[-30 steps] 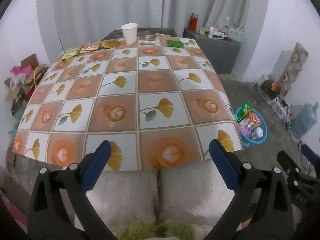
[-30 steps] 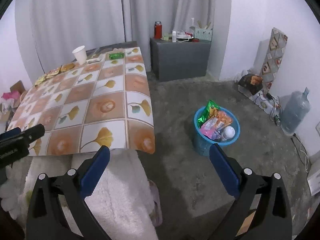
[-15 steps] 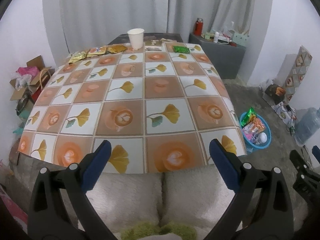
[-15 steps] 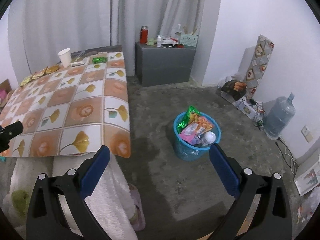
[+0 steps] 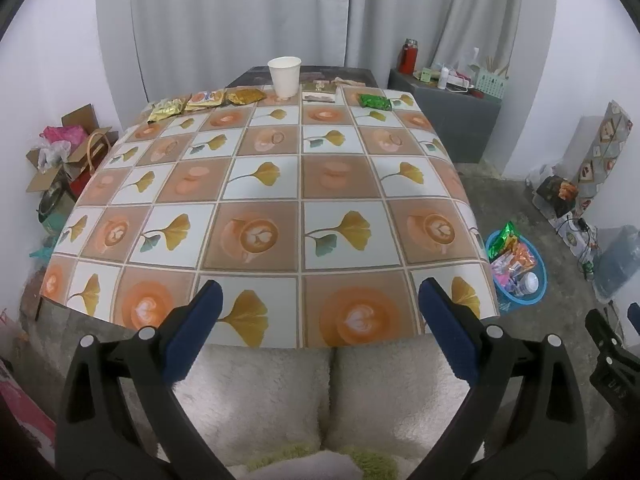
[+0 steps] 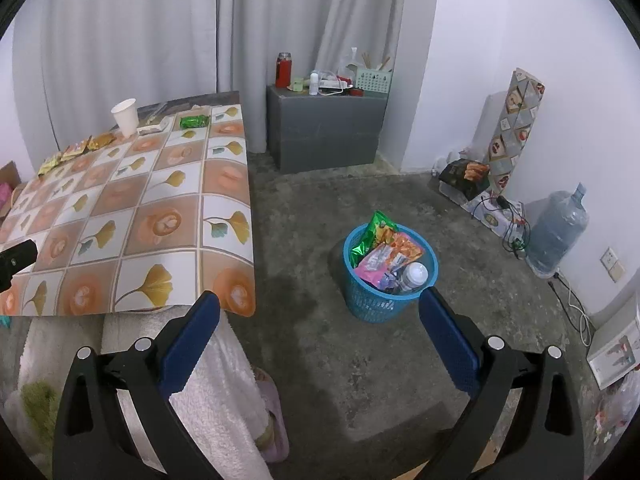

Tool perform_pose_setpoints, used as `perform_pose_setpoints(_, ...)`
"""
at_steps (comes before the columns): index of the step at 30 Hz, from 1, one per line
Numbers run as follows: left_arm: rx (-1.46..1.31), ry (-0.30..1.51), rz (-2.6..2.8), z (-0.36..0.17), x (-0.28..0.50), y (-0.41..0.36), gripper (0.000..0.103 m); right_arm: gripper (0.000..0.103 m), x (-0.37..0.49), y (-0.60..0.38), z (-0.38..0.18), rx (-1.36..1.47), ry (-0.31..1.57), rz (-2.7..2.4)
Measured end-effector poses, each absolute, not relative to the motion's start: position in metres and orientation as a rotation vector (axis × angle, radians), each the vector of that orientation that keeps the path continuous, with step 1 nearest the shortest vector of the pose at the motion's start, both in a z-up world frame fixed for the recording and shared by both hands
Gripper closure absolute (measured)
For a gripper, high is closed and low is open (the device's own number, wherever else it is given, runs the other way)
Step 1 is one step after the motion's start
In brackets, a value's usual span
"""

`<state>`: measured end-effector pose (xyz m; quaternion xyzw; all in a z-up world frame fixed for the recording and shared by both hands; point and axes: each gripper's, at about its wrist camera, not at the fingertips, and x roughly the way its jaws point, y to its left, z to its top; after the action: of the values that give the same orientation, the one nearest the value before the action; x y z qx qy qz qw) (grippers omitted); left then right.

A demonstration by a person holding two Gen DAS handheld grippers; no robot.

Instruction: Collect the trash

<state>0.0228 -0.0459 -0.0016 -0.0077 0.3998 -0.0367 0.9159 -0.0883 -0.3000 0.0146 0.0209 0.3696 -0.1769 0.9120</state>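
A white paper cup (image 5: 284,76) stands at the far edge of the patterned table (image 5: 264,184). Left of it lie gold and orange snack wrappers (image 5: 204,101); right of it a flat wrapper (image 5: 319,98) and a green wrapper (image 5: 374,101). The blue basket (image 6: 389,276) on the floor right of the table holds several wrappers and a bottle. My left gripper (image 5: 318,308) is open and empty over the table's near edge. My right gripper (image 6: 320,320) is open and empty above the floor, just short of the basket.
White fluffy cushions (image 5: 332,392) sit under the table's near edge. A grey cabinet (image 6: 326,132) with a red flask stands at the back. A water jug (image 6: 558,232), boxes and cables line the right wall. Cardboard boxes (image 5: 60,160) are left of the table.
The left view has pulled back and risen slightly, showing more of the table. The right gripper has swung right, so the basket now sits between its fingers. Both stayed open and empty.
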Motion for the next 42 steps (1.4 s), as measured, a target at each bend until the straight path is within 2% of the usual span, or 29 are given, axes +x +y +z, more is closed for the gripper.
perform_pose_setpoints(42,0.000,0.833,-0.108,-0.003,0.018,-0.058,0.009,0.006,-0.093,-0.312,0.013,0.046,0.765,-0.377)
